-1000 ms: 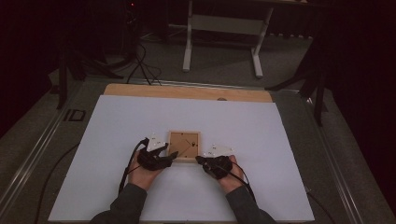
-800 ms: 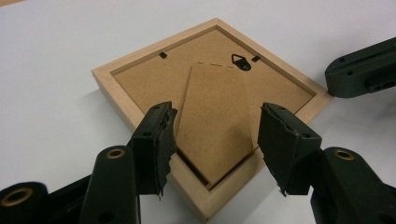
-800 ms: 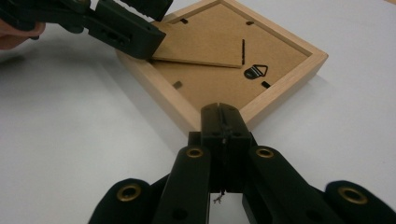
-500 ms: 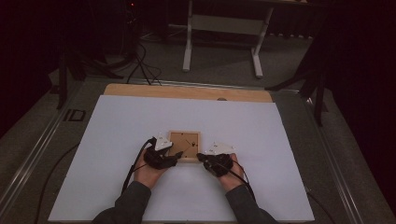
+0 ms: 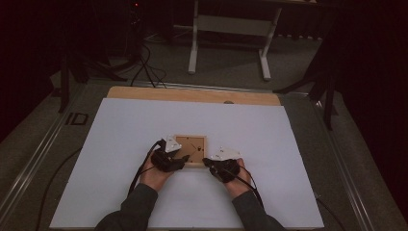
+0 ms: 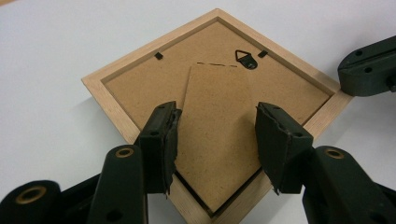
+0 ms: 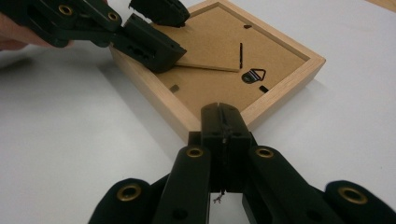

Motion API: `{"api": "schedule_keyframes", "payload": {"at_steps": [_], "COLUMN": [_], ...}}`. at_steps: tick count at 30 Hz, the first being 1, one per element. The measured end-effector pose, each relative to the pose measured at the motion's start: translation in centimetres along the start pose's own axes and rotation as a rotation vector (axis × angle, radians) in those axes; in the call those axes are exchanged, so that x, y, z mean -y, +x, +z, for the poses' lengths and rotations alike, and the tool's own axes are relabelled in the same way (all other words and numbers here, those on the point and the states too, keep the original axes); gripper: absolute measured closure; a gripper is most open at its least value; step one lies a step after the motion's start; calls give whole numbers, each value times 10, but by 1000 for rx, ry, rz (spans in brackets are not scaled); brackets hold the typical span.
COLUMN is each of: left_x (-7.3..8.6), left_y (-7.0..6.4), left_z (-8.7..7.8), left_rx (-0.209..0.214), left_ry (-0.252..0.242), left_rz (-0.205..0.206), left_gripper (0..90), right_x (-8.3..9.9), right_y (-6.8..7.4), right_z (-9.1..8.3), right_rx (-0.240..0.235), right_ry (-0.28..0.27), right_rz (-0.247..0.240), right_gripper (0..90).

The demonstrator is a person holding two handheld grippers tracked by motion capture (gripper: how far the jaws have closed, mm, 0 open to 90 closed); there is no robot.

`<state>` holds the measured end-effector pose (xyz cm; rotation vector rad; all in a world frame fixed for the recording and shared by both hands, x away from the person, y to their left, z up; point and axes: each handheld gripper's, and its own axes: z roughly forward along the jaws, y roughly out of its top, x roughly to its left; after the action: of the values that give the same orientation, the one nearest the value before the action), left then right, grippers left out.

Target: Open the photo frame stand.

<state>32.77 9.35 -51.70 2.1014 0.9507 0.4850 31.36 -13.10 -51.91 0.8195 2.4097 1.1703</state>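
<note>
A wooden picture frame (image 5: 191,150) is laid face down on the white bench (image 5: 120,139), near the front middle, back side up. In the left gripper view the brown backing board (image 6: 140,88) is seen set inside the wood rim, with a small metal hanger (image 6: 246,59) near the far corner and small black tabs along the inner edge.

The left gripper (image 6: 215,140) is held over the near corner of the frame with its jaws apart. They are placed on either side of the cardboard stand flap (image 6: 217,140), which is lifted off the backing at its near end. Contact between the pads and the flap edges cannot be told for sure; the left pad looks just beside the edge.

The right gripper (image 7: 224,122) is seen with jaws pressed together, nothing between them, tip placed at the near corner of the frame rim (image 7: 187,119), touching or just beside it.

In the high view both hands are seen at the near edge of the frame, left hand (image 5: 155,174) at its left corner, right hand (image 5: 236,182) at its right. Cables are trailed back along the forearms.
</note>
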Motion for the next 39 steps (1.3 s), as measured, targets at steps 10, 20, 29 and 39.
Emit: {"api": "schedule_keyframes", "payload": {"at_steps": [10,20,29,39], "left_x": [-8,-8,3,15], "left_y": [7,15,16,13], "left_z": [-12,-38,-54,-48], "left_rx": [28,39,40,61], "left_ry": [-63,-129,-77,3], "left_rz": [-72,-92,-92,-106], "left_gripper": [586,613,834,882], "right_x": [1,1,1,1], "right_y": [0,0,0,0], "right_z": [0,0,0,0], "right_rx": [-1,-1,-2,-3], "right_ry": [-3,-3,-3,-3], "right_rz": [3,2,1,2], "right_gripper": [898,898,898,898]}}
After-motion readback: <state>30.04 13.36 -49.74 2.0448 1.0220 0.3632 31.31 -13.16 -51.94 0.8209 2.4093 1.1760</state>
